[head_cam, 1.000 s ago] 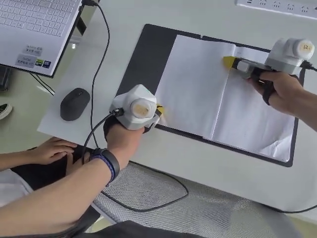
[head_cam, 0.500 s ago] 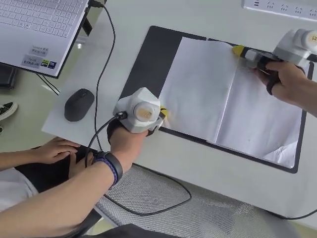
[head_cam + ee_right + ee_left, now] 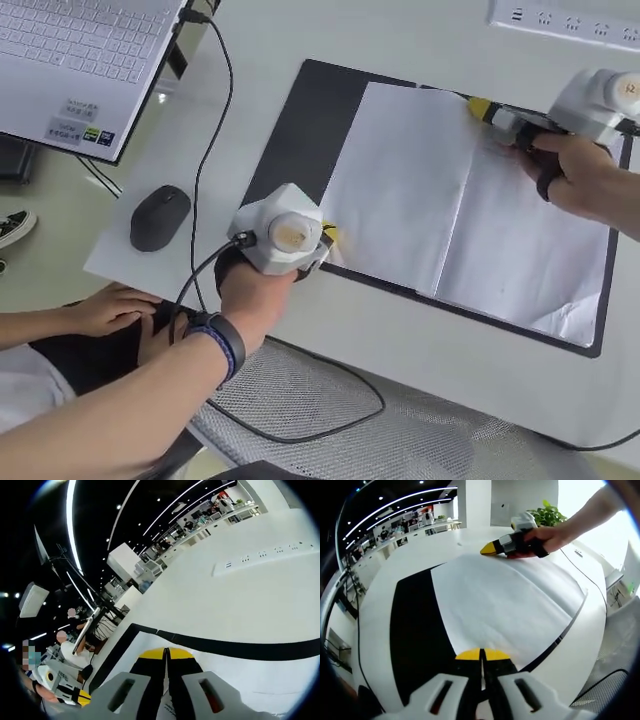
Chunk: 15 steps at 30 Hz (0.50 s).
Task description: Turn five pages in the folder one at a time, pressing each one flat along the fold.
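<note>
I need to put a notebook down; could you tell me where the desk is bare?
Bare desk lies between the folder and the near edge, and between folder and power strip. Laptop, mouse and cable crowd the left.

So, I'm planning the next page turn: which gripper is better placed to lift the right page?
Probably the right. The right gripper sits at the top end of the fold, beside the right page. The left gripper is across the fold, at the near edge of the left page.
</note>
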Each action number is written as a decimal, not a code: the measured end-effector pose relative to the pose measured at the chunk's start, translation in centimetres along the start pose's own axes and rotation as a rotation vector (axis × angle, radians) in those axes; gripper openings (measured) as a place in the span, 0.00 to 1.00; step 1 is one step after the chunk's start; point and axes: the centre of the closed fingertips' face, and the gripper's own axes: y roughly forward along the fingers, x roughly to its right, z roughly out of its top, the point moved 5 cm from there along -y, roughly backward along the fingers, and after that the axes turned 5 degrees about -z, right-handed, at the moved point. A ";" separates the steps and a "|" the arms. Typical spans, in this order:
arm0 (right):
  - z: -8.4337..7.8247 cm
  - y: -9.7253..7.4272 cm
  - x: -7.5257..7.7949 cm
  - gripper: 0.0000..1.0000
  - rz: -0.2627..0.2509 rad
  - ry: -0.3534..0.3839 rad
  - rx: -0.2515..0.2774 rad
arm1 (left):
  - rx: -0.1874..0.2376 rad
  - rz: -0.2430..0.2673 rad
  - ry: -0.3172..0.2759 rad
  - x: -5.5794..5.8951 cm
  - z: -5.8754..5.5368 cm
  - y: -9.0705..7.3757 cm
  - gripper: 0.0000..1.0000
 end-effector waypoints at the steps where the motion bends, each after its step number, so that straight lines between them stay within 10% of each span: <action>1: -0.3 -0.2 -0.1 0.00 0.006 0.001 0.000 | -0.001 0.000 0.001 0.0 0.0 0.0 0.00; 15: -3.2 -2.6 -2.2 0.00 0.068 0.042 0.013 | 0.000 -0.002 0.003 0.0 -0.1 0.1 0.00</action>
